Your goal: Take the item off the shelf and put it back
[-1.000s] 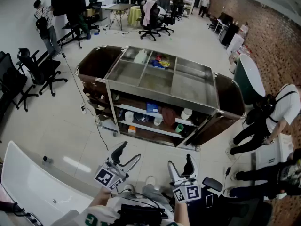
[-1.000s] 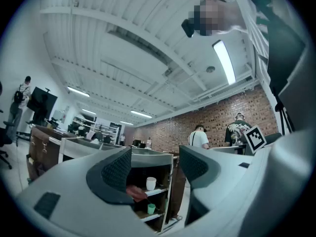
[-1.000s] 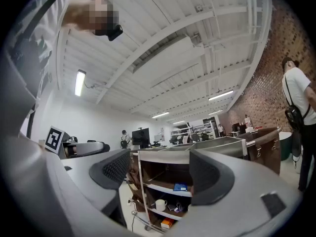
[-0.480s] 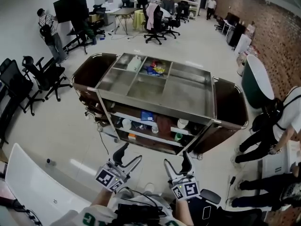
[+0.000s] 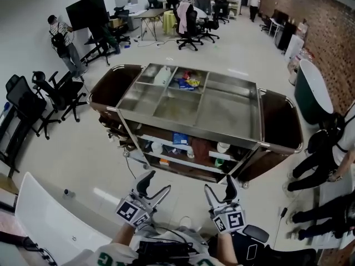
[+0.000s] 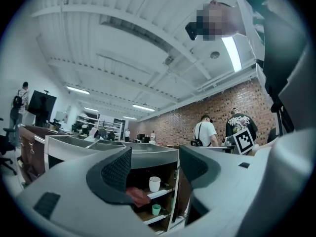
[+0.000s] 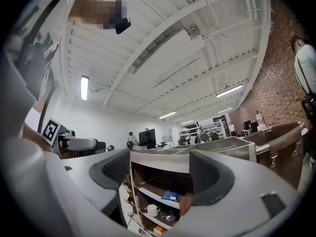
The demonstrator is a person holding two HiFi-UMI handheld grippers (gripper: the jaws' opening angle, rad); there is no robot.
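A steel cart [image 5: 233, 127] with open shelves stands ahead of me. Its shelves hold a blue packet [image 5: 179, 139], a white cup [image 5: 223, 147], a brown bundle [image 5: 201, 148] and a green cup [image 5: 218, 162]. My left gripper [image 5: 156, 183] and right gripper [image 5: 219, 185] hover side by side in front of the cart, short of the shelves. Both are open and empty. In the left gripper view the gripper [image 6: 154, 169] frames the white cup [image 6: 154, 183] and green cup [image 6: 156, 210]. Between the jaws of the right gripper [image 7: 159, 174] I see the blue packet [image 7: 170, 195] and a white mug [image 7: 151, 210].
The cart's top tray [image 5: 166, 107] holds a bottle and packets at the back. Brown bags hang on both cart ends [image 5: 105, 85]. People stand at the right [image 5: 327, 154]. Office chairs [image 5: 55, 96] stand at the left, and a white tub edge [image 5: 50, 220] lies at my lower left.
Both grippers and my head have shifted across the floor in front of the cart, which now sits a little lower in view. The jaws have kept the same spread.
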